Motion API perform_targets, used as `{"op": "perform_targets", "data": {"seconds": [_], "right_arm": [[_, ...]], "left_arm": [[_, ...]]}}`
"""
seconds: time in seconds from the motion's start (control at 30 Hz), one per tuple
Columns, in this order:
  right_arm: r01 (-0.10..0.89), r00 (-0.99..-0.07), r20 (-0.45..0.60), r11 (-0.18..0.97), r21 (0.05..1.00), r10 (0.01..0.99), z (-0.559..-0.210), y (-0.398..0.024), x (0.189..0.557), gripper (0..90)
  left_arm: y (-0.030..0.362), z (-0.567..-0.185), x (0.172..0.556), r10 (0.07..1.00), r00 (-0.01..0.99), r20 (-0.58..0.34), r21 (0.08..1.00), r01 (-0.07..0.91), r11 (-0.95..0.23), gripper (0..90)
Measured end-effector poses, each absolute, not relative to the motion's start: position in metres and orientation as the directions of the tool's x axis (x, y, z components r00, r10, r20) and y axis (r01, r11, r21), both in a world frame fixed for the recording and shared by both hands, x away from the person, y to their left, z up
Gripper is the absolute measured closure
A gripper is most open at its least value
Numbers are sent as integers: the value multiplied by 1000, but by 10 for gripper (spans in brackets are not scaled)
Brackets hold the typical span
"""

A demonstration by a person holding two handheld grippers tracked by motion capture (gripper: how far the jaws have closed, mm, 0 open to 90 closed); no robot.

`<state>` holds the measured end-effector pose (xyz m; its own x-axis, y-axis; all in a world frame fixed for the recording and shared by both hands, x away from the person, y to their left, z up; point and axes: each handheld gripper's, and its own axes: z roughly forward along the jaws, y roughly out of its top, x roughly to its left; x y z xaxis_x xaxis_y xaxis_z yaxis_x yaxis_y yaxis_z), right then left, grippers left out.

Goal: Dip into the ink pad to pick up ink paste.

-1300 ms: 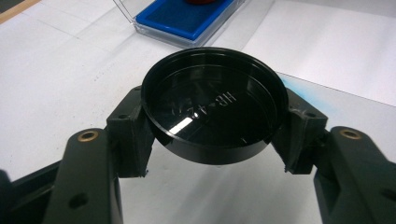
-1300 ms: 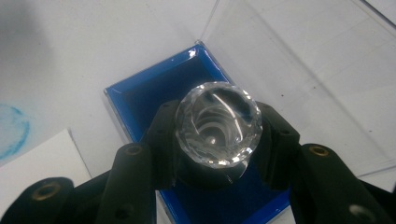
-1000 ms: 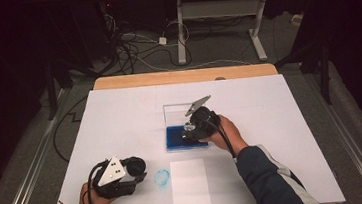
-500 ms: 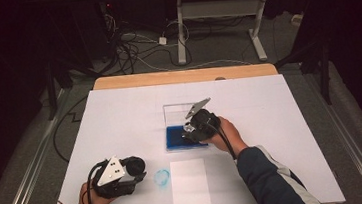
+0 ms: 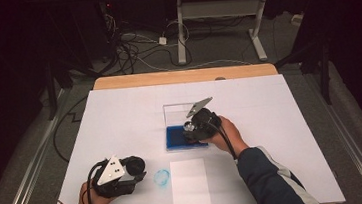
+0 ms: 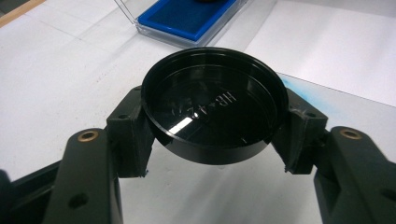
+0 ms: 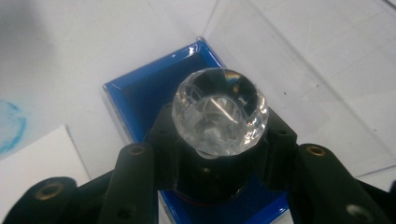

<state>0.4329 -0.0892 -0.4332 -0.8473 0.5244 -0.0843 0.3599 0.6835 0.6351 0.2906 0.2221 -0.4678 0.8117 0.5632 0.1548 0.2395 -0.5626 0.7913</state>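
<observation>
So the clear box [image 5: 186, 126] sits mid-table on the white sheet [image 5: 120, 118], lid tipped up at the back, and its bottom is a blue pad [image 5: 177, 136] that looks like an ink pad. The right gripper [image 5: 194, 131] is right over that pad, clamped on a stamp [image 7: 219, 140] with a black body and a clear faceted knob [image 7: 219, 111] on top. The left gripper [image 6: 212, 135] is down near the table's front left, squeezing a round black cap [image 6: 214, 109], hollow side up, nothing in it. Just beside it there's a blue ring smudge [image 5: 161, 177], next to a white paper [image 5: 189, 184]
</observation>
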Motion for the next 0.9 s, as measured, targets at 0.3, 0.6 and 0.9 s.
{"op": "perform_targets", "data": {"seconds": [0.3, 0.6, 0.9], "right_arm": [[337, -849, -92, 667, 664, 521, -423, -90, 429, 555], [335, -852, -96, 678, 655, 514, -421, -90, 427, 561], [337, -835, -110, 661, 671, 538, -408, -94, 426, 562]], "left_arm": [[221, -468, 290, 561, 814, 154, 789, 241, -565, 365], [221, -468, 290, 563, 813, 150, 790, 244, -563, 364], [221, -468, 290, 564, 812, 149, 791, 245, -561, 365]]}}
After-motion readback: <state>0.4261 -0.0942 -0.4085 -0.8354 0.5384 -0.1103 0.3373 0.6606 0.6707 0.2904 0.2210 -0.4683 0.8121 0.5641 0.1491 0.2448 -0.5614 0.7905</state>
